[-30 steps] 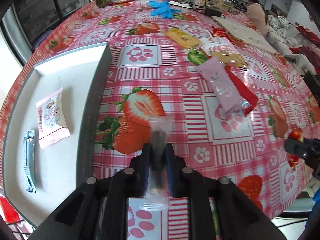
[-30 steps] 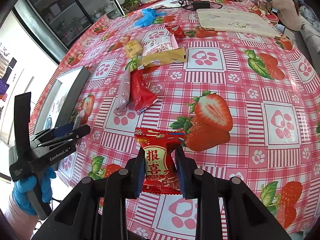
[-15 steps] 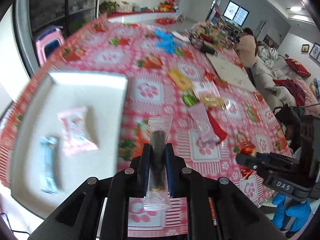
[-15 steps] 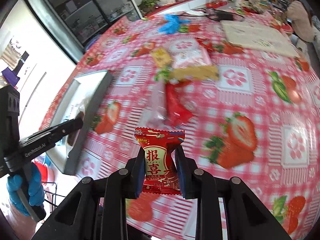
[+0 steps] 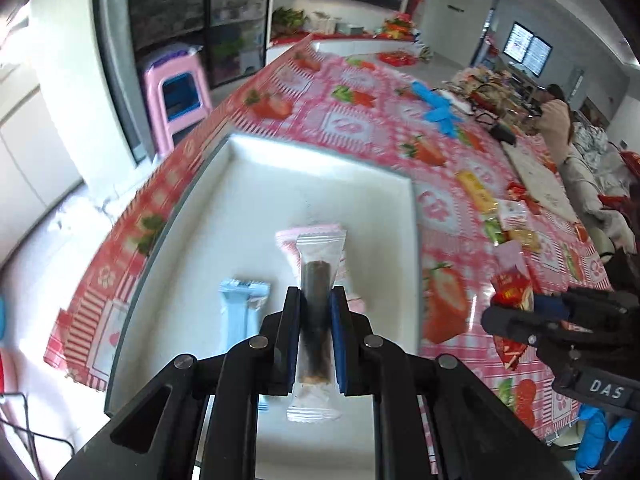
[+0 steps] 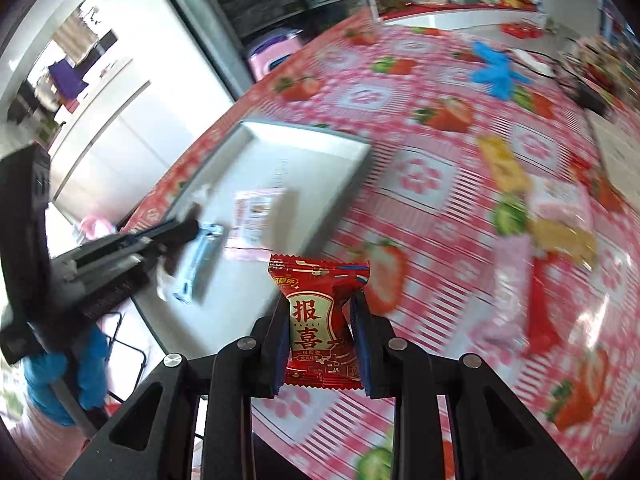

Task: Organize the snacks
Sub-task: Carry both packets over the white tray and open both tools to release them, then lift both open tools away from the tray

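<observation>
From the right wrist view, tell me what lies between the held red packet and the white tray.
Nothing. In the right wrist view the red packet, clamped in the right gripper, overlaps the white tray near edge; beyond are a pink packet and blue packet.

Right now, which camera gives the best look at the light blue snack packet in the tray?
The left wrist view: the light blue packet lies sharp, though the left gripper hides its near end. The right wrist view shows it whole but blurred.
</observation>
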`<state>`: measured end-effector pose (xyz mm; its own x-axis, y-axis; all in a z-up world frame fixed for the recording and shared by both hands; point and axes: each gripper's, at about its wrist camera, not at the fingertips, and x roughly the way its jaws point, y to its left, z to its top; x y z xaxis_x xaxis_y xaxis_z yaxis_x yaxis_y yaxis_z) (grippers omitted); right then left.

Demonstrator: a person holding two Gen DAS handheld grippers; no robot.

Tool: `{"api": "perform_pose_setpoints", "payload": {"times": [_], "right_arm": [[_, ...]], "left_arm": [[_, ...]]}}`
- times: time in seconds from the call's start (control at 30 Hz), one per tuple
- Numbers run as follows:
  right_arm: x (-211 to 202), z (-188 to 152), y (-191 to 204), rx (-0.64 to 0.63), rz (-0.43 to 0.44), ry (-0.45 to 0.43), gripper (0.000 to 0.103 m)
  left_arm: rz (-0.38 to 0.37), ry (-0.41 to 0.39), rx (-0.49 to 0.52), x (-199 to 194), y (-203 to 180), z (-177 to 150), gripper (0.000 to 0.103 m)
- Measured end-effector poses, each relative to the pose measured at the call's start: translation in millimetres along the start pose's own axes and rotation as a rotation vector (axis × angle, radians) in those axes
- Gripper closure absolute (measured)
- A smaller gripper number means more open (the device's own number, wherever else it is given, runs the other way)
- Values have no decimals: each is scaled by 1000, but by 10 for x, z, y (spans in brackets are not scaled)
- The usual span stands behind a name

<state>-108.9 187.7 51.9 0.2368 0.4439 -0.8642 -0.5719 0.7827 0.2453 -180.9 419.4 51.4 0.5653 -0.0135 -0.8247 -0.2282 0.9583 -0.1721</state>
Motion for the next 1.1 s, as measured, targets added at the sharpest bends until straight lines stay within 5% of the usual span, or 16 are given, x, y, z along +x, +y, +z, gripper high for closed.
{"api": "perform_pose_setpoints", "payload": {"times": [0.4,0.5,0.53,0.57,0.63,0.83,1.1], "right_arm": [[518,540,594,-66,51,54,74],[602,552,601,-63,54,79,73],[620,543,588,-60,56,92,69],[636,517,555,-61,44,104,41],[587,437,487,-70,-16,91,0],[258,215,-68,-41,-120,52,0],[-265,-94,-1205,169,-264,-16,1]], "left_arm": [[26,46,-68,270,372,-60,86],[66,51,-41,301,347,-75,67],[94,47,-27,300,318,-80,43],[110,42,-22,288,295,-79,27],[117,14,-13,225,251,-73,25],[107,-6,143,129,-249,6,23],[-59,51,213,237,-1158,149,21]]}}
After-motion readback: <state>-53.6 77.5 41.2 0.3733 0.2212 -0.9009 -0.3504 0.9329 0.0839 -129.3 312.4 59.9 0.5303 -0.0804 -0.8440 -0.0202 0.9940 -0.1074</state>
